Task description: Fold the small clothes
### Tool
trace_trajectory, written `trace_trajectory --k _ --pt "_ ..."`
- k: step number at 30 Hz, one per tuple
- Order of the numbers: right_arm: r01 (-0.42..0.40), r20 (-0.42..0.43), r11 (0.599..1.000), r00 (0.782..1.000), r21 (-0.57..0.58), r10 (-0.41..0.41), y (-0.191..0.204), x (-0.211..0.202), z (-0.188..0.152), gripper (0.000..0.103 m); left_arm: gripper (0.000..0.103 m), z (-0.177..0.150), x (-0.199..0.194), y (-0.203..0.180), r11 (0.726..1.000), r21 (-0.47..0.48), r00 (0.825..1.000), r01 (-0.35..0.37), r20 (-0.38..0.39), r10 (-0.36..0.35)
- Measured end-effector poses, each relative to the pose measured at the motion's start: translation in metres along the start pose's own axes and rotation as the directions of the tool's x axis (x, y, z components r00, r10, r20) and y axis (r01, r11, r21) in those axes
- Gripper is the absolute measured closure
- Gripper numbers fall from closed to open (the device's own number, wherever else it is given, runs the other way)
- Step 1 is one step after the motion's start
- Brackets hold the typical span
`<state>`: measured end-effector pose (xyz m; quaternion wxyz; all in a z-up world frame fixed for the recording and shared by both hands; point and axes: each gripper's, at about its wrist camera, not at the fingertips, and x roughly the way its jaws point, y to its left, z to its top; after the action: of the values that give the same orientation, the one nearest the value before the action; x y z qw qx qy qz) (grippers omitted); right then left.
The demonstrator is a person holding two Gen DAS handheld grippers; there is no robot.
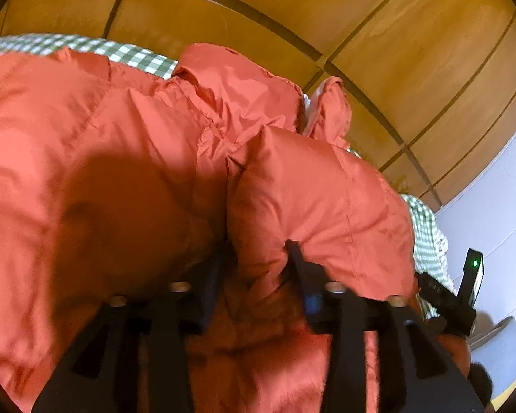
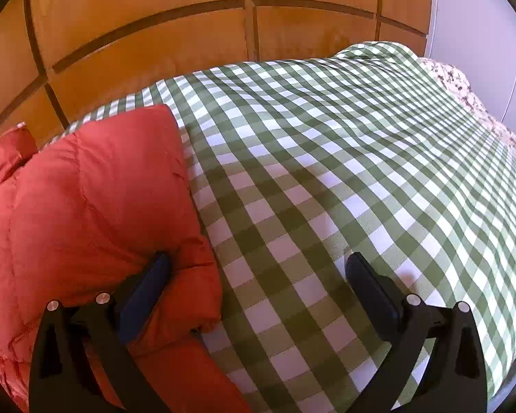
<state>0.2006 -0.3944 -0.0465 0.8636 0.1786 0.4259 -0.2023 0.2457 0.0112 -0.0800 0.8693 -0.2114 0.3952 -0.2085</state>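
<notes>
The red puffer jacket lies on the green checked cloth, its folds bulging between the parted left tongs, while the right tongs gape released at its edge.

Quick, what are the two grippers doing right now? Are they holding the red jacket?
Left gripper: jaws partly apart around a fold of the red jacket; grip cannot be told.
Right gripper: open, holding nothing.
</notes>
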Motion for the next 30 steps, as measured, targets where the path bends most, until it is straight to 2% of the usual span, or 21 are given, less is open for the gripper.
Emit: trace_trajectory --k 1,3,5,7,9,11,13,14,15,16,18,21,23,25,27,30 --pt "-0.018 -0.001 1.000 1.000 0.015 0.018 -0.002 -0.001 -0.001 0.002 0.033 -0.002 -0.010 -0.004 1.000 0.017 1.000 -0.003 -0.001 0.003" --pt "-0.053 -0.009 0.998 0.999 0.041 0.053 -0.007 -0.001 0.000 0.002 0.016 -0.009 -0.033 -0.009 0.998 0.042 0.999 -0.038 0.030 0.037" --pt "-0.061 -0.023 0.997 0.998 0.046 0.062 -0.007 -0.001 0.002 0.002 0.013 -0.017 -0.065 -0.008 0.996 0.060 0.994 -0.064 0.087 0.059" --pt "-0.073 -0.045 0.996 0.996 0.046 0.075 -0.008 -0.002 0.005 0.002 0.013 -0.022 -0.093 0.002 0.995 0.068 0.992 -0.079 0.099 0.072" --pt "-0.131 -0.107 0.991 0.985 0.030 0.134 -0.014 -0.005 0.011 0.002 0.013 -0.029 -0.120 0.018 0.991 0.050 0.988 -0.124 0.103 0.118" --pt "-0.223 -0.158 0.974 0.961 0.041 0.226 -0.026 -0.015 0.016 0.002 0.013 -0.036 -0.144 0.035 0.990 0.023 0.984 -0.137 0.116 0.134" --pt "-0.327 -0.121 0.941 0.934 0.084 0.335 -0.044 -0.034 0.014 0.002 0.013 -0.047 -0.172 0.057 0.991 -0.017 0.982 -0.136 0.126 0.137" --pt "-0.390 -0.099 0.916 0.912 0.097 0.398 -0.055 -0.047 0.010 0.002 0.013 -0.052 -0.182 0.066 0.991 -0.033 0.983 -0.131 0.123 0.134" --pt "-0.426 -0.097 0.899 0.895 0.099 0.435 -0.063 -0.055 0.007 0.002 0.016 -0.057 -0.191 0.074 0.990 -0.050 0.984 -0.129 0.119 0.134" --pt "-0.464 -0.104 0.881 0.875 0.097 0.472 -0.073 -0.064 -0.001 0.003 0.024 -0.064 -0.201 0.085 0.988 -0.073 0.984 -0.135 0.111 0.143" --pt "-0.512 -0.125 0.855 0.846 0.087 0.519 -0.086 -0.076 -0.013 0.013 0.031 -0.077 -0.212 0.100 0.984 -0.111 0.986 -0.137 0.079 0.146" --pt "-0.572 -0.172 0.817 0.800 0.071 0.575 -0.101 -0.090 -0.037 0.023 0.031 -0.099 -0.225 0.116 0.984 -0.141 0.992 -0.110 0.038 0.117" --pt "-0.632 -0.187 0.771 0.751 0.070 0.633 -0.111 -0.100 -0.055 0.024 0.031 -0.116 -0.230 0.120 0.984 -0.152 0.996 -0.092 0.005 0.094" --pt "-0.665 -0.200 0.742 0.718 0.087 0.667 -0.119 -0.105 -0.074 0.024 0.031 -0.127 -0.229 0.122 0.982 -0.179 0.998 -0.056 -0.033 0.051" --pt "-0.673 -0.206 0.730 0.702 0.119 0.682 -0.125 -0.106 -0.087 0.026 0.031 -0.138 -0.225 0.124 0.977 -0.213 0.997 -0.022 -0.083 0.005" --pt "-0.698 -0.179 0.697 0.674 0.166 0.717 -0.135 -0.106 -0.107 0.028 0.031 -0.141 -0.225 0.123 0.972 -0.234 0.994 0.000 -0.103 -0.025"
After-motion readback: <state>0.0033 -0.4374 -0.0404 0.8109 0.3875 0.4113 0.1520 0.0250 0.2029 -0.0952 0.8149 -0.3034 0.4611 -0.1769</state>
